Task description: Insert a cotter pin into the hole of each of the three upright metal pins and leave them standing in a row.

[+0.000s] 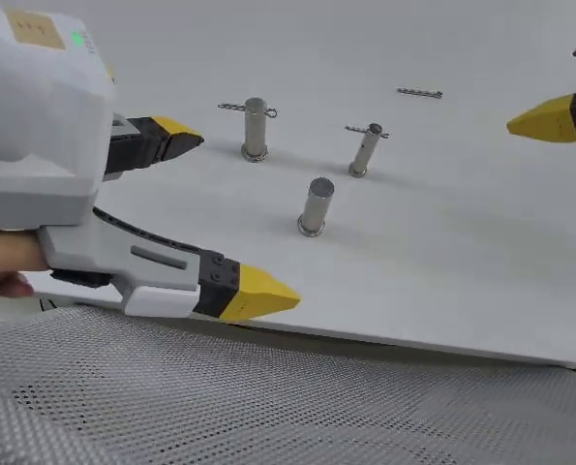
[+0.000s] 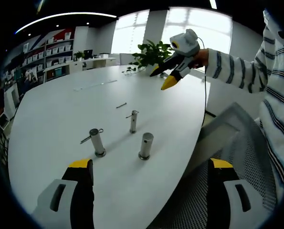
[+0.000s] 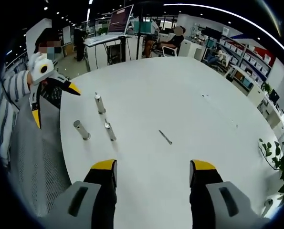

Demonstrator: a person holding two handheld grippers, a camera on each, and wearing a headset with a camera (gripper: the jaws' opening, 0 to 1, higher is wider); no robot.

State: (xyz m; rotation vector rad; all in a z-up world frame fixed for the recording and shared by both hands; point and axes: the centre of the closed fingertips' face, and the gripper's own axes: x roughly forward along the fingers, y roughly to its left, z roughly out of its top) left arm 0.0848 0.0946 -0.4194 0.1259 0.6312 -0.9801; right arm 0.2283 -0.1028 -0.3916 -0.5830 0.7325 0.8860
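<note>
Three metal pins stand on the white table. The back-left pin has a cotter pin through its top. So does the thinner back-right pin. The front pin carries none. A loose cotter pin lies flat beyond them. My left gripper hovers open and empty left of the pins. My right gripper hangs open and empty far right.
A grey perforated chair back runs below the table's near edge. A potted plant stands past the far end. A seated person and desks are in the background.
</note>
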